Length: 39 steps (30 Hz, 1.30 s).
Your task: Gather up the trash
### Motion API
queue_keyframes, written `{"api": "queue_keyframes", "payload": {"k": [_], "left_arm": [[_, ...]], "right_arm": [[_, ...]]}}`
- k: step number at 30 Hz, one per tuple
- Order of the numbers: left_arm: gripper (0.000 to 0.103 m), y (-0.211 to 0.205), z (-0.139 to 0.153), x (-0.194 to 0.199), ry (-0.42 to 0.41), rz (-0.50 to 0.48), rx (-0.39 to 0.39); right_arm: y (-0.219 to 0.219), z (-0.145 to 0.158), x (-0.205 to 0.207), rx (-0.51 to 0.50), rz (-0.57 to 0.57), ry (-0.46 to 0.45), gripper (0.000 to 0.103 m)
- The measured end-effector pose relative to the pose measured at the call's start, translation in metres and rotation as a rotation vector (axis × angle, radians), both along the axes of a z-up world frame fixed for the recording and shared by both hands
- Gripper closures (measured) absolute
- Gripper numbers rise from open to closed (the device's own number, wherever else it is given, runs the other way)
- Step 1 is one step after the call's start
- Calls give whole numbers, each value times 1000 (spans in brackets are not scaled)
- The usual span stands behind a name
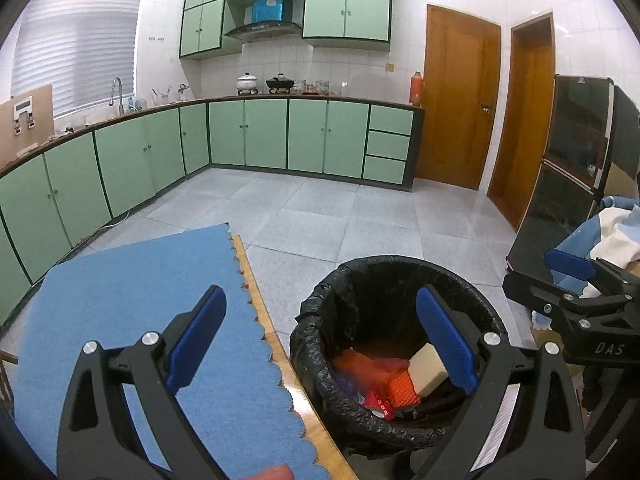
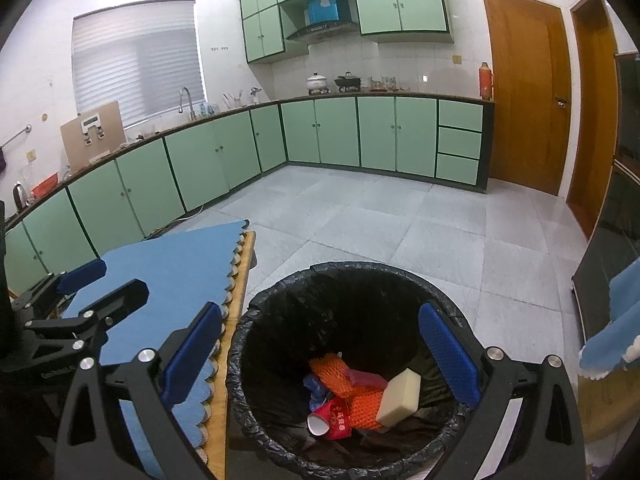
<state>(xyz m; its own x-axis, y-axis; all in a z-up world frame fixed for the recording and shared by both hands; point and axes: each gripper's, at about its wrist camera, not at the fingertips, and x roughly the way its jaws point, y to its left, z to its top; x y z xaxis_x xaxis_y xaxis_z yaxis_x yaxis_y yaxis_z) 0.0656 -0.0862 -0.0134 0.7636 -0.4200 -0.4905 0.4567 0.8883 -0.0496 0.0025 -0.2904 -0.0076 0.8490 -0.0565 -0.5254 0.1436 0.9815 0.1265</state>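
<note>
Both grippers hang wide apart and hold nothing. The left gripper [image 1: 320, 344] straddles the right edge of the table [image 1: 280, 354], one blue ribbed pad over the blue cloth [image 1: 132, 312], the other over the bin [image 1: 320, 312]. The right gripper [image 2: 320, 354] spreads above the bin's mouth, touching nothing.

The bin is round, lined with a crinkled, glossy black bag [image 2: 288, 312], and stands on the grey tiled floor [image 2: 360, 220] just beside the table's right edge. The cloth has a scalloped hem and a felt-like surface.

The trash lies at the bottom of the bin: a pale rectangular sponge block [image 2: 399, 396], orange foam netting [image 2: 340, 376], a crushed red paper cup [image 2: 330, 420] and a scrap of blue wrapper [image 2: 316, 388].
</note>
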Motion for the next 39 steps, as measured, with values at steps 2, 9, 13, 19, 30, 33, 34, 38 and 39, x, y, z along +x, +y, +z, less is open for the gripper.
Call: {"api": "queue_keyframes", "payload": {"k": [2, 9, 13, 19, 30, 33, 34, 38, 39], "left_arm": [[10, 3, 1, -1, -3, 3, -3], [10, 10, 6, -5, -11, 15, -9], [10, 14, 9, -6, -15, 22, -12], [10, 15, 9, -6, -17, 27, -12], [10, 18, 12, -6, -21, 34, -9], [10, 19, 12, -6, -20, 34, -7], [10, 19, 12, -6, -19, 34, -8], [10, 19, 12, -6, -19, 33, -8], [10, 19, 13, -7, -20, 34, -8]], "right_arm": [[1, 1, -1, -3, 2, -2, 6], [6, 5, -2, -14, 11, -11, 6], [9, 7, -2, -23, 16, -15, 6], [12, 7, 0, -29, 23, -13, 6], [16, 9, 1, -32, 34, -13, 6], [16, 9, 1, -32, 33, -13, 6], [16, 9, 1, -32, 33, -13, 6], [16, 9, 1, -31, 31, -15, 6], [16, 9, 1, -30, 31, -15, 6]]}}
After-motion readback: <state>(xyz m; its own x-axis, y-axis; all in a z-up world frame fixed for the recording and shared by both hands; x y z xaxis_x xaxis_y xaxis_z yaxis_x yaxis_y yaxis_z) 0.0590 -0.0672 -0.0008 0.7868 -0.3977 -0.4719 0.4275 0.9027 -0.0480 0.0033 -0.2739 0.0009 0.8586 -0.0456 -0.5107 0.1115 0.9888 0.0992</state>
